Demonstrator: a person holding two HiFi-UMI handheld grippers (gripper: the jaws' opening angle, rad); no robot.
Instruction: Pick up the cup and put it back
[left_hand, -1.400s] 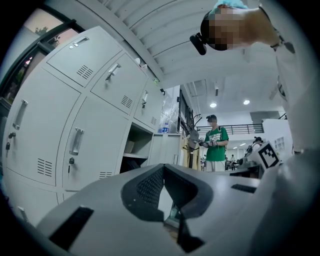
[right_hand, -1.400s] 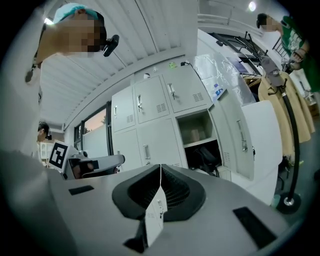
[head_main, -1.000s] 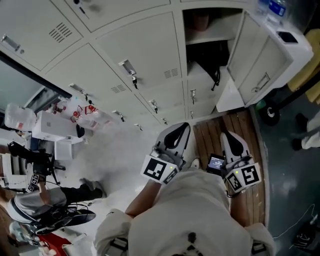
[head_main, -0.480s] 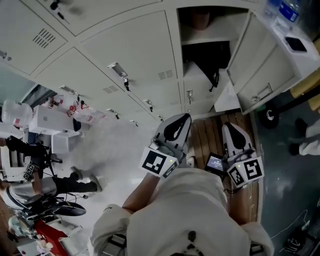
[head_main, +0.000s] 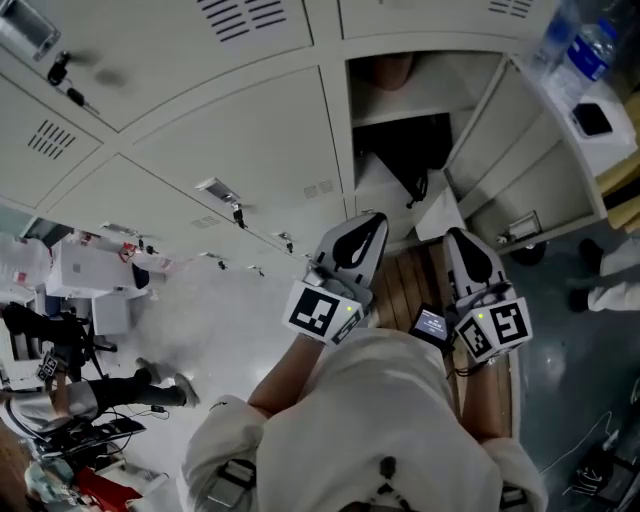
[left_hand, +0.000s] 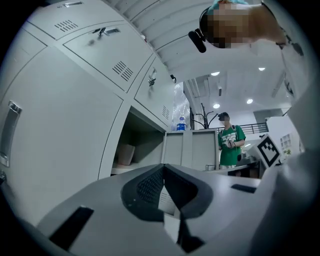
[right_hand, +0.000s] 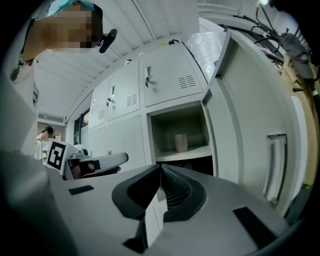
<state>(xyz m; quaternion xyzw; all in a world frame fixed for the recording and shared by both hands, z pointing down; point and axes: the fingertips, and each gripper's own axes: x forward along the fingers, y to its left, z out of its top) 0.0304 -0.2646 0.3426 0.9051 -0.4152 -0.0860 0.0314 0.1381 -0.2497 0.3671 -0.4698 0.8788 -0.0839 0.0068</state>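
Right gripper view: cup (right_hand: 180, 142) on shelf (right_hand: 195, 151), door (right_hand: 245, 110) open; both hand-held grippers (left_hand: 163, 166) (right_hand: 161, 167) closed, empty.

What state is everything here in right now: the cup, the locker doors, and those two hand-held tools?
Left tool, shut, nothing in it.
Right tool, shut, nothing in it.
Cup, upright on the upper shelf of the open locker, untouched.
Locker door, swung open.
Neighbouring lockers, closed.
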